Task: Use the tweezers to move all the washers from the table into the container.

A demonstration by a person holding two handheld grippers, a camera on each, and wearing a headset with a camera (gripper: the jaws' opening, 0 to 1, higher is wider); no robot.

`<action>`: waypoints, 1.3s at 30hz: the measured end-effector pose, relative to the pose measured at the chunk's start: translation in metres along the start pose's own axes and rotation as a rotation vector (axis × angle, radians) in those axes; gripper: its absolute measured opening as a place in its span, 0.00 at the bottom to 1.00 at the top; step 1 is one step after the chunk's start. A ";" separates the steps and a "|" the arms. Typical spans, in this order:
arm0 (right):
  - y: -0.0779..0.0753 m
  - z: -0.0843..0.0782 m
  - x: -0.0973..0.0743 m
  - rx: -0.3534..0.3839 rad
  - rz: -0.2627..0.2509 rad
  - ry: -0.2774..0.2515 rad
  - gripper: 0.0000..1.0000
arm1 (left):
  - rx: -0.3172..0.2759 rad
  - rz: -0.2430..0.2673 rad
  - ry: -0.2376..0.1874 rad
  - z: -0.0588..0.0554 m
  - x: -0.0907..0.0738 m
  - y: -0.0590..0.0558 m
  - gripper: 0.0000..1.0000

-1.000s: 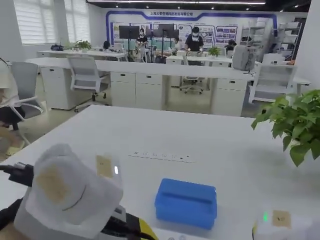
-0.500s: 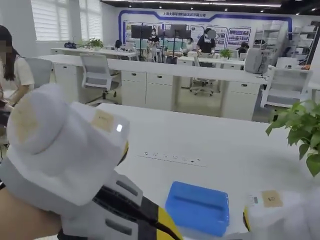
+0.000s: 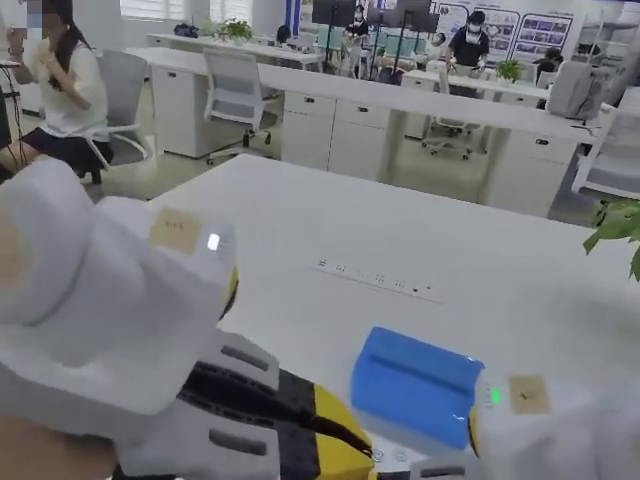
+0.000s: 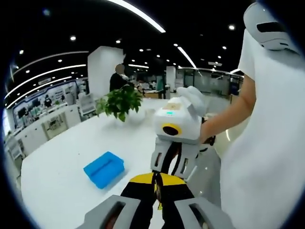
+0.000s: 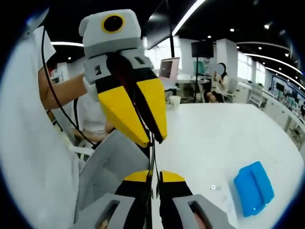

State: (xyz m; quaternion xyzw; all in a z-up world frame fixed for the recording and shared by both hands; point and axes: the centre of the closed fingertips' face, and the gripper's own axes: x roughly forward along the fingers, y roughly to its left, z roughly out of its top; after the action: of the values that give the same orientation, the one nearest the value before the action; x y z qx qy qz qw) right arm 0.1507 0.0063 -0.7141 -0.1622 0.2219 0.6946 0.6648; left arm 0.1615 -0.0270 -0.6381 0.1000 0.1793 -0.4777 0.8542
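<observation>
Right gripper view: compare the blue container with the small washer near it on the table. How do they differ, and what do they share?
The container is bright blue, while the washer is pale grey. The container is a boxy rectangle and the washer is a tiny ring. The container is far larger than the washer. Both rest on the white table, apart from each other.

Blue rectangular plastic container (image 3: 410,385): near corner hidden behind right gripper (image 5: 155,177) housing. Thin dark tweezers (image 5: 153,162) at its jaw tips; hold unclear. Small round washer (image 5: 213,187) beyond: too small to detail.
</observation>
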 end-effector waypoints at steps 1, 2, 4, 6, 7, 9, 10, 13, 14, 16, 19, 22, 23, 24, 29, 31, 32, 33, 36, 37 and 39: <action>-0.004 -0.002 0.002 0.005 -0.014 -0.006 0.03 | -0.021 0.032 0.001 -0.005 -0.001 0.003 0.02; -0.006 -0.002 0.003 0.008 -0.020 -0.007 0.03 | -0.041 0.069 -0.005 -0.008 -0.002 0.008 0.07; -0.015 -0.006 0.005 0.019 -0.041 -0.013 0.03 | -0.079 0.126 -0.027 -0.015 -0.003 0.015 0.14; -0.025 -0.009 0.007 0.048 -0.060 -0.023 0.03 | -0.123 0.204 -0.053 -0.022 -0.007 0.026 0.21; -0.032 -0.011 0.008 0.063 -0.080 -0.030 0.03 | -0.140 0.237 -0.060 -0.024 -0.007 0.029 0.25; -0.047 -0.014 0.008 0.087 -0.122 -0.041 0.03 | -0.182 0.317 -0.063 -0.033 -0.010 0.039 0.35; -0.054 -0.016 0.009 0.096 -0.144 -0.044 0.03 | -0.195 0.337 -0.070 -0.037 -0.011 0.042 0.39; -0.078 -0.021 0.009 0.096 -0.235 -0.059 0.03 | -0.263 0.430 -0.097 -0.052 -0.014 0.059 0.58; -0.087 -0.022 0.010 0.102 -0.265 -0.083 0.03 | -0.266 0.457 -0.100 -0.056 -0.015 0.064 0.63; -0.100 -0.026 0.011 0.143 -0.293 -0.094 0.03 | -0.276 0.522 -0.094 -0.067 -0.018 0.075 0.74; -0.110 -0.031 0.014 0.172 -0.292 -0.096 0.03 | -0.310 0.581 -0.021 -0.096 -0.017 0.085 0.76; -0.117 -0.030 0.016 0.180 -0.301 -0.104 0.03 | -0.325 0.626 -0.002 -0.111 -0.015 0.093 0.80; -0.120 -0.029 0.017 0.182 -0.299 -0.108 0.03 | -0.316 0.661 0.002 -0.117 -0.016 0.097 0.84; -0.121 -0.028 0.018 0.183 -0.298 -0.111 0.04 | -0.304 0.681 0.009 -0.119 -0.018 0.099 0.88; -0.133 -0.028 0.027 0.176 -0.322 -0.125 0.04 | -0.238 0.744 -0.002 -0.127 -0.025 0.107 0.99; -0.140 -0.030 0.032 0.186 -0.334 -0.131 0.04 | -0.254 0.728 -0.020 -0.132 -0.022 0.108 0.99; -0.144 -0.032 0.034 0.193 -0.345 -0.133 0.04 | -0.268 0.727 -0.020 -0.135 -0.021 0.109 0.99; -0.147 -0.033 0.035 0.200 -0.352 -0.138 0.04 | -0.271 0.730 -0.014 -0.137 -0.020 0.110 0.99; -0.153 -0.039 0.041 0.234 -0.351 -0.136 0.04 | -0.253 0.784 0.087 -0.152 -0.024 0.116 0.99; -0.157 -0.041 0.044 0.240 -0.355 -0.137 0.04 | -0.258 0.779 0.081 -0.152 -0.021 0.115 0.99; -0.162 -0.045 0.047 0.258 -0.365 -0.137 0.04 | -0.262 0.786 0.091 -0.155 -0.022 0.115 0.98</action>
State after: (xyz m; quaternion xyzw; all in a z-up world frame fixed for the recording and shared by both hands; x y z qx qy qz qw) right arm 0.3063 0.0260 -0.7919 -0.0658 0.2302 0.5383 0.8080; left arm 0.2159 0.1034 -0.7708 0.0722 0.2241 -0.0837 0.9683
